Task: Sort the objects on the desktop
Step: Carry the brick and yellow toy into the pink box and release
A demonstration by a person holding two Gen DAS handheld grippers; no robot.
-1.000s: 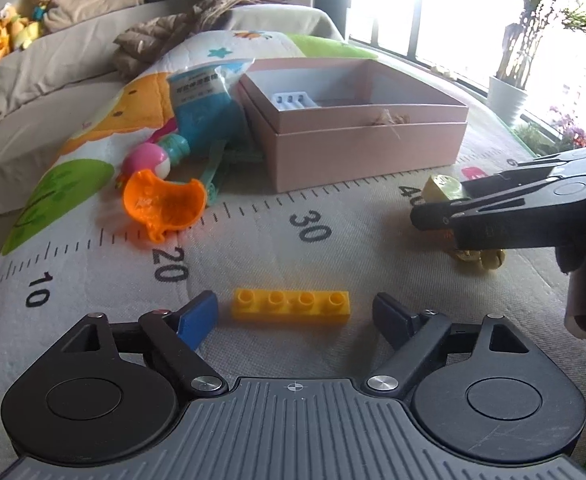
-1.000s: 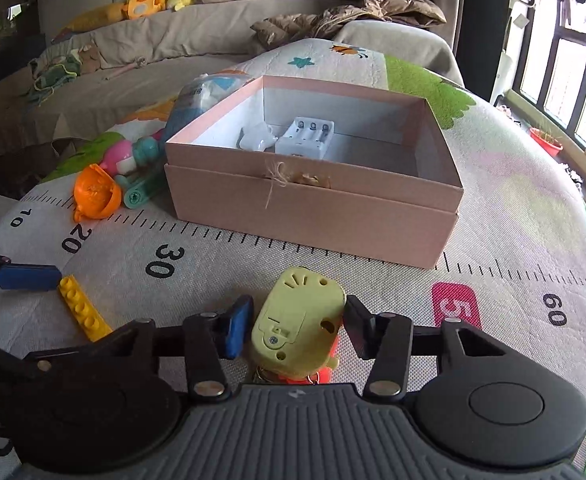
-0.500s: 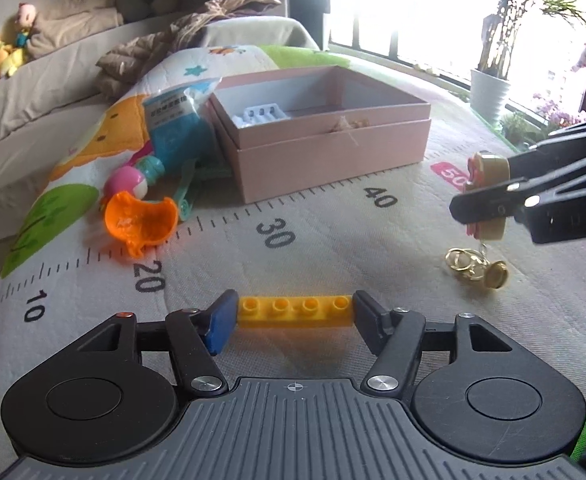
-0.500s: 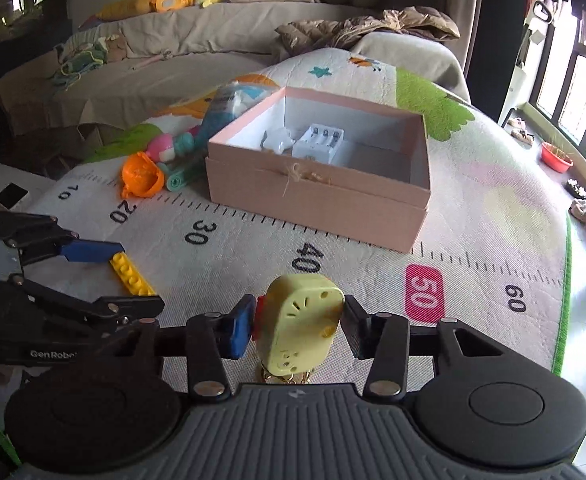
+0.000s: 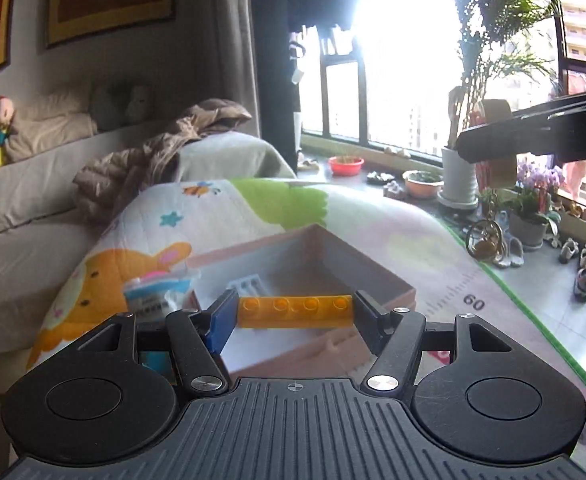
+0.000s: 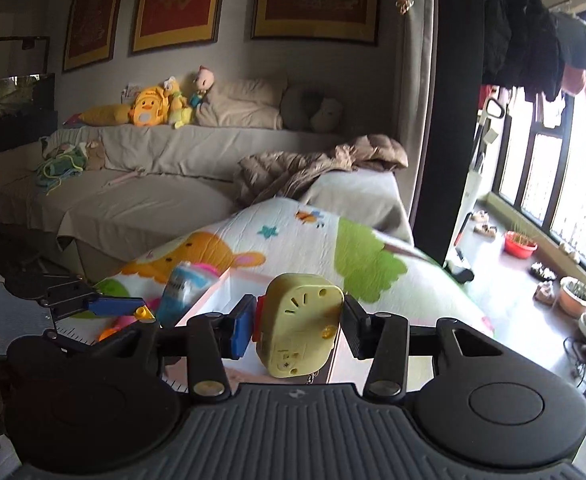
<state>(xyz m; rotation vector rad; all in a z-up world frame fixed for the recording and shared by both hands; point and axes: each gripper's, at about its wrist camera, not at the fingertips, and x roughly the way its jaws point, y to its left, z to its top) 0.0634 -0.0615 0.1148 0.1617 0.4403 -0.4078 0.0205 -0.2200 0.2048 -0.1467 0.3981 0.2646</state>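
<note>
Left gripper [image 5: 295, 312] has its fingers [image 5: 222, 316] pinching the yellow brick [image 5: 295, 312] by its two short ends, so the brick sits crosswise between them, studs facing the camera. It's held up in the air right over the pink box [image 5: 305, 344], which is open-topped and sits on the cartoon play mat [image 5: 229, 208]. Inside the box, toward its far left corner, there's a white battery holder [image 5: 249, 285]. Just outside the box's left wall is a blue snack packet [image 5: 157, 294] leaning against it.

Right gripper [image 6: 297, 326] is clamped on the yellow toy [image 6: 297, 324], back side facing the camera, with slots and a screw hole showing and a bit of red on its left edge. The toy is tilted a little, and it's also lifted clear of the mat, above the near side of the box [image 6: 213, 300]. In the left wrist view the same toy [image 5: 497, 140] shows up high and to the right of the box, backlit by the window, with a gold keyring [image 5: 485, 238] dangling below it on a thin chain.

From the right wrist view, the left gripper's blue fingertip and one stud of the brick [image 6: 143, 312] show just left of the box. Behind the box there's a sofa [image 6: 133, 184] with a brown jacket [image 6: 317, 168] dumped on it.
</note>
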